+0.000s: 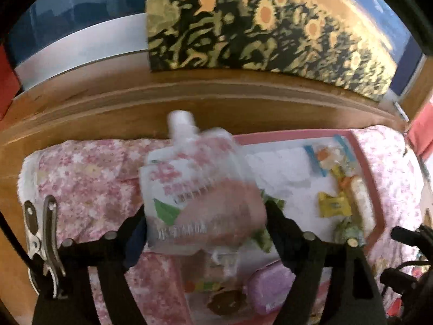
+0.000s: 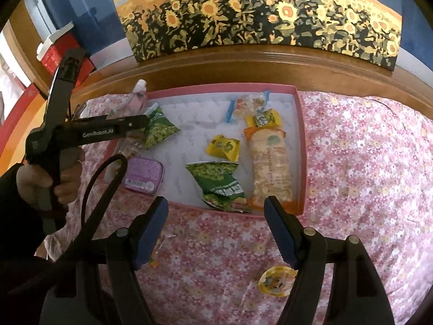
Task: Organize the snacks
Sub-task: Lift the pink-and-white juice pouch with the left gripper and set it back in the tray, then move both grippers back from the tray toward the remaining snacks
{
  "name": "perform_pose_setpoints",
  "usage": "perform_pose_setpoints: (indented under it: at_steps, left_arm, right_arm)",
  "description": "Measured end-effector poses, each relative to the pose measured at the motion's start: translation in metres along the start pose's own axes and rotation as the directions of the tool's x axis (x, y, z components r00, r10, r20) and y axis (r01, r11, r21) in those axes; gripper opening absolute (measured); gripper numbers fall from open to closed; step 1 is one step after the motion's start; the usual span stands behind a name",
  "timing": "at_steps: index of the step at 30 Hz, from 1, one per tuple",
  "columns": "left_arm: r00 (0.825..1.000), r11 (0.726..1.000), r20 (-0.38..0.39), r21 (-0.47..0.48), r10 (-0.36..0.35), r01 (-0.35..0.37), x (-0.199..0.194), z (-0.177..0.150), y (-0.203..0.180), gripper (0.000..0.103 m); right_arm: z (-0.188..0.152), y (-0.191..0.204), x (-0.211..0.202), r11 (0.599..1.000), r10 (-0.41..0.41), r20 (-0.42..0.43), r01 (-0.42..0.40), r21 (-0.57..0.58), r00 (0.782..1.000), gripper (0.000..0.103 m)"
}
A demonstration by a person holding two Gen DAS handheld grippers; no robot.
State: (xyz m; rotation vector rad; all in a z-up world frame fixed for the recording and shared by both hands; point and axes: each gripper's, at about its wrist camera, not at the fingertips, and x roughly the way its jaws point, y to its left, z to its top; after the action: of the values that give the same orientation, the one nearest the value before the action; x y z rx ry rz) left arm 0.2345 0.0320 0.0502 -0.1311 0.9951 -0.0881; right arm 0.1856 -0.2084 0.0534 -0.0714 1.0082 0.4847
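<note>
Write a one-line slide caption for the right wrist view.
Open right gripper hovers before the pink tray of snacks while the left gripper brings a spouted pouch over its far-left corner.

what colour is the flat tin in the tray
Purple; the tin shows best in the right wrist view, at the tray's left end.

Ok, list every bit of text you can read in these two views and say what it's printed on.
"GenRobot.AI": white lettering on the side of the left gripper, seen from the right wrist view.
Spouted pouch held in the left gripper: print too blurred to read.
Purple tin: barcode and small print, too small to read.
Green snack bags, yellow candy wrappers, cracker pack: not legible.
</note>
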Motion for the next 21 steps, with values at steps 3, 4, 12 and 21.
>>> perform_pose_setpoints:
  at_steps: [3, 4, 12, 21]
  left_arm:
    - [0.995, 0.995, -0.006, -0.004, -0.096, 0.096, -0.01, 0.002, -0.002, 0.085]
    - [0.994, 0.994, -0.003, -0.009, -0.108, 0.108, -0.016, 0.001, -0.003, 0.085]
    - [0.988, 0.996, 0.134, 0.039, -0.079, 0.075, -0.081, -0.019, -0.006, 0.085]
    - [0.987, 0.994, 0.127, -0.009, -0.103, 0.105, -0.115, -0.08, -0.017, 0.085]
  right_arm:
    - [-0.001, -0.003, -0.002, 1.0, 0.001, 0.003, -0.001, 0.014, 1.0, 0.075]
    - [-0.002, -0.002, -0.002, 1.0, 0.001, 0.003, -0.001, 0.016, 1.0, 0.075]
    - [-0.01, 0.008, -0.029, 1.0, -0.022, 0.077, 0.023, -0.017, 0.997, 0.075]
    - [-0.029, -0.001, -0.078, 0.998, -0.034, 0.22, 0.021, 0.059, 0.975, 0.075]
